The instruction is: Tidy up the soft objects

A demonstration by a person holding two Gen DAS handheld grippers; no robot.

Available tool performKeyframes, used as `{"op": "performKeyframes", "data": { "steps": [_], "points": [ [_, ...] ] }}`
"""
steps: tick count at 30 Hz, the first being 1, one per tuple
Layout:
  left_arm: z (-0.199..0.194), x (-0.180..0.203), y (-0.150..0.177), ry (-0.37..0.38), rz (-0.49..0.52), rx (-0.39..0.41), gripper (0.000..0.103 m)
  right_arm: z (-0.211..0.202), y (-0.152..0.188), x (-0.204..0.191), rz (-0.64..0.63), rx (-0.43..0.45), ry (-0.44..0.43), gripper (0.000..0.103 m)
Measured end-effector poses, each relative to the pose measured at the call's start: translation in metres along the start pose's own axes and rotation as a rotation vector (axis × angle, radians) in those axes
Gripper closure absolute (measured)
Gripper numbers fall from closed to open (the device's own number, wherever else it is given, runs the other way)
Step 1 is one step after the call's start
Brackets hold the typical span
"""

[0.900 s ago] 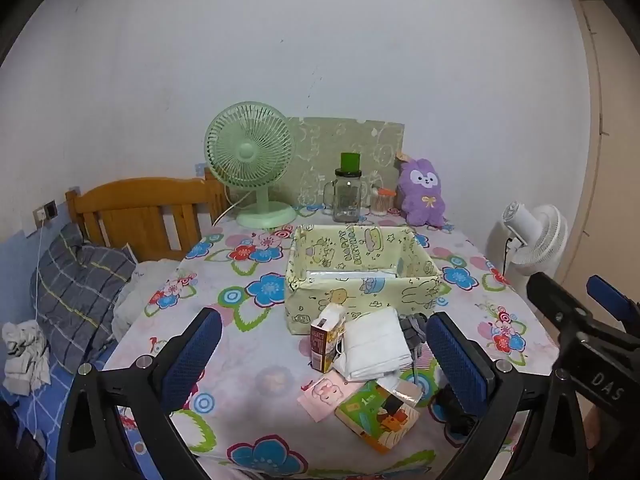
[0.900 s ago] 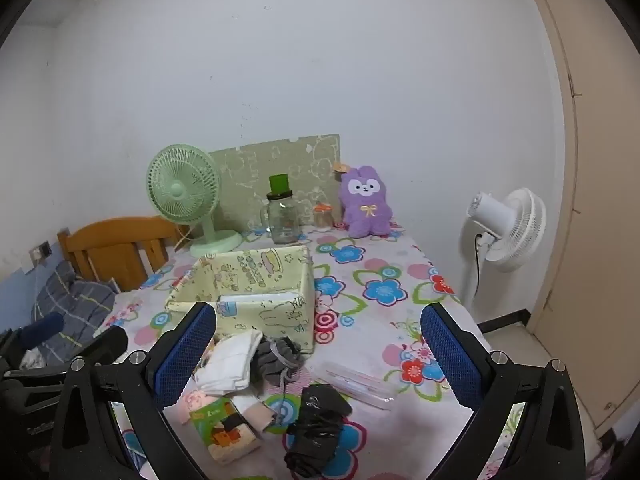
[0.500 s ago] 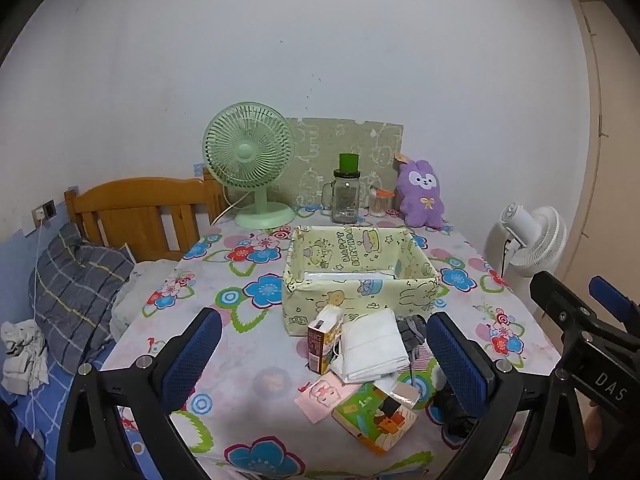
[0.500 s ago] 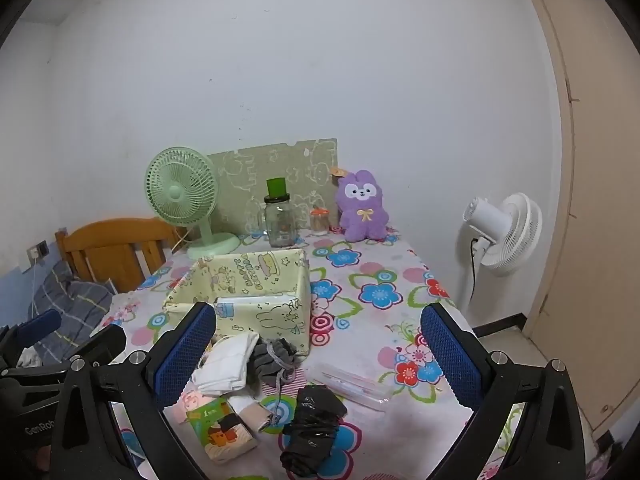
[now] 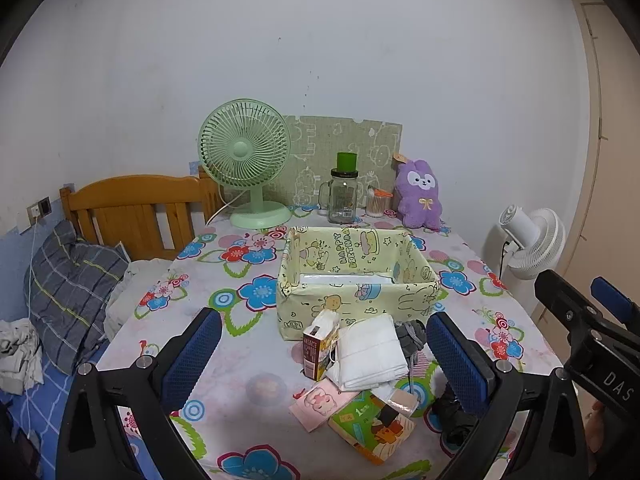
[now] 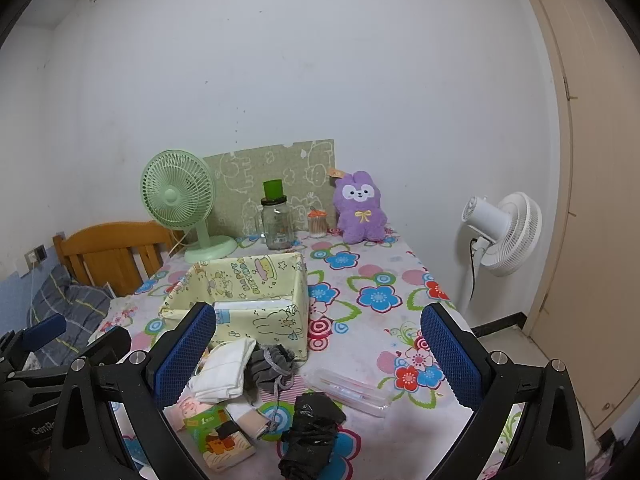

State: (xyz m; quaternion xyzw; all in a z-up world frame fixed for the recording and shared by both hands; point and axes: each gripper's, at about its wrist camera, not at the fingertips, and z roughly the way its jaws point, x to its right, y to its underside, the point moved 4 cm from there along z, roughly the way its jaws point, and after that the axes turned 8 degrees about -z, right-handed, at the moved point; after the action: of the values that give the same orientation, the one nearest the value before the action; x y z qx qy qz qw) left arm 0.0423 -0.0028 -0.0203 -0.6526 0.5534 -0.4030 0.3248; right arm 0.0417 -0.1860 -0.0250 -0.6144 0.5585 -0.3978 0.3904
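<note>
A pale yellow cartoon-print box (image 5: 356,296) (image 6: 256,300) stands mid-table. In front of it lies a heap: a folded white cloth (image 5: 370,354) (image 6: 224,368), a grey drawstring pouch (image 6: 272,364) (image 5: 410,334), a crumpled black bag (image 6: 310,434), a small brown carton (image 5: 316,350), a pink card (image 5: 322,402) and a green picture packet (image 5: 374,426) (image 6: 218,436). A purple plush rabbit (image 5: 418,196) (image 6: 360,208) sits at the back. My left gripper (image 5: 324,356) and right gripper (image 6: 316,354) hover open above the near table edge, holding nothing.
A green desk fan (image 5: 246,160), a glass jar with a green lid (image 5: 343,192) and a toothpick pot (image 5: 376,202) line the back wall. A clear flat case (image 6: 348,390) lies right of the heap. A white floor fan (image 6: 504,232) stands right; a wooden bed and pillow (image 5: 76,276) left.
Both grippers have drawn back and risen slightly, so the table sits a little lower and farther in both views. Nothing on the table has moved.
</note>
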Motion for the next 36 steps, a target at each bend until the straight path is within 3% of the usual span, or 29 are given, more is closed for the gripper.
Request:
{"op": "performKeyframes", "data": {
  "steps": [36],
  "points": [
    [0.001, 0.0007, -0.0035, 0.002, 0.003, 0.007, 0.0, -0.0003, -0.0043, 0.0016, 0.015, 0.015, 0.007, 0.0]
  ]
}}
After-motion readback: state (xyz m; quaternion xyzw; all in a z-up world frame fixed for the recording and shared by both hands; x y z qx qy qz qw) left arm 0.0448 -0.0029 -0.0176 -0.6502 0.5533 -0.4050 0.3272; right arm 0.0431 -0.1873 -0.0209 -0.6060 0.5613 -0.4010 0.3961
